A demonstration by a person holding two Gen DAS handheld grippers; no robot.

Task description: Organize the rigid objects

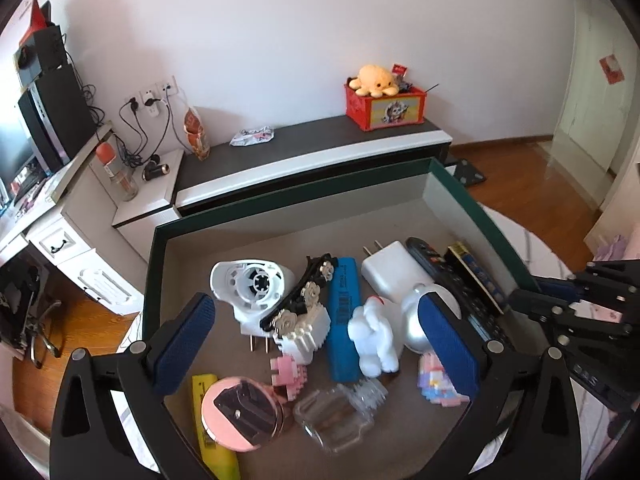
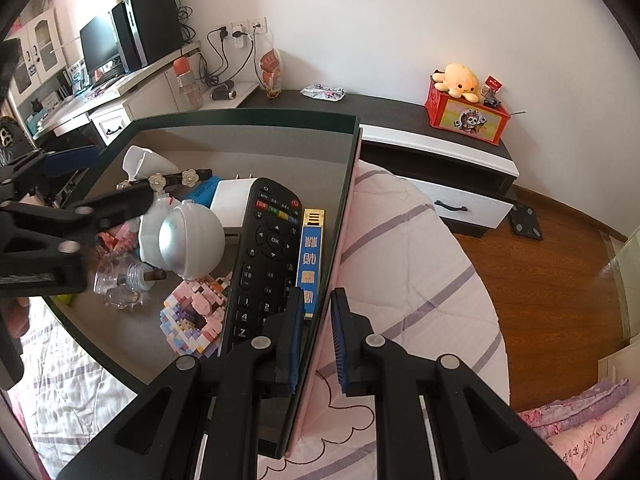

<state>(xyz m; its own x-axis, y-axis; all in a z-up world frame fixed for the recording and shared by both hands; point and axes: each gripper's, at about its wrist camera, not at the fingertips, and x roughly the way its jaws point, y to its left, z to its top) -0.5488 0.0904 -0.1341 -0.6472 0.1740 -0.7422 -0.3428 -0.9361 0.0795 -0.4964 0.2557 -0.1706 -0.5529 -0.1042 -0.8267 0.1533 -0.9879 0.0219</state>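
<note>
Pink quilted bedding (image 2: 400, 248) carries a shallow dark-rimmed box (image 1: 156, 264) crowded with small objects. Left hand-held gripper (image 1: 316, 344) hovers over the box with fingers spread wide and nothing between them; below it, left to right, lie a white plug-in device (image 1: 252, 284), a blue bar (image 1: 344, 316) and a white toy figure (image 1: 376, 336). Right hand-held gripper (image 2: 316, 344) is pinching the box's right wall, with a black remote (image 2: 264, 256) just inside that edge.
</note>
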